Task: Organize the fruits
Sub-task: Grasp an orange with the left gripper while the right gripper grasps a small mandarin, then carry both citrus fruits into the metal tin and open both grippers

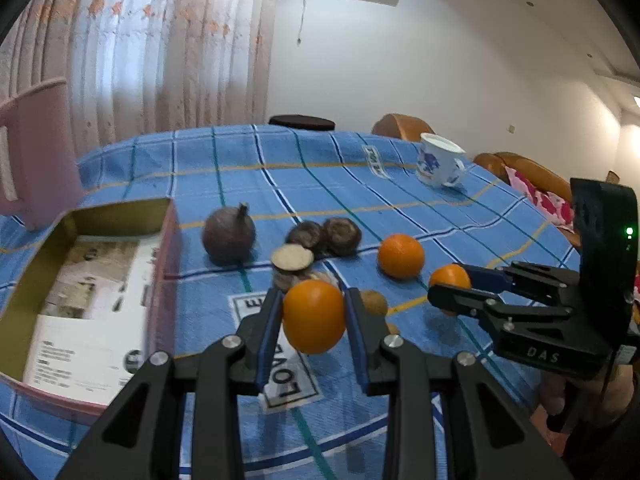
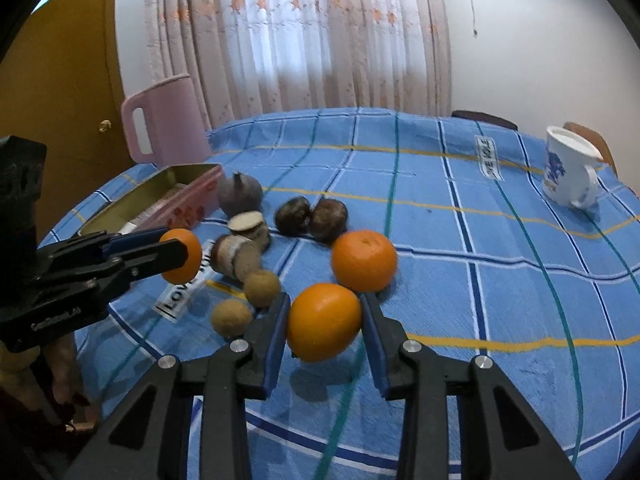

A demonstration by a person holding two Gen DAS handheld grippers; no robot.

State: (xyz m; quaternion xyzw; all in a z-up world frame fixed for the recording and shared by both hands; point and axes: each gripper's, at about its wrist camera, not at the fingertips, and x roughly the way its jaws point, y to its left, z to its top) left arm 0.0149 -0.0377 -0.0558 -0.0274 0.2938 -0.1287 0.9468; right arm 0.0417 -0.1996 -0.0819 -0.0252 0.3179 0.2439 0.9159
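Observation:
My left gripper (image 1: pixel 314 294) is shut on an orange (image 1: pixel 314 320), held just above the blue checked tablecloth (image 1: pixel 400 200). My right gripper (image 2: pixel 326 300) is shut on a second orange (image 2: pixel 324 324), also slightly off the cloth. Each gripper shows in the other view: the right one (image 1: pixel 448 280) with its orange (image 1: pixel 450 276), the left one (image 2: pixel 176 246) with its orange (image 2: pixel 186 268). A third orange (image 2: pixel 364 260) lies loose on the cloth between them. An open tin box (image 1: pixel 116 212) sits at the left.
A purple onion-like bulb (image 1: pixel 229 238), two dark brown fruits (image 1: pixel 324 234), cut root pieces (image 1: pixel 292 258) and two small tan fruits (image 2: pixel 262 288) lie near the oranges. A pink jug (image 2: pixel 168 120) stands behind the tin. A white mug (image 2: pixel 570 172) stands far right.

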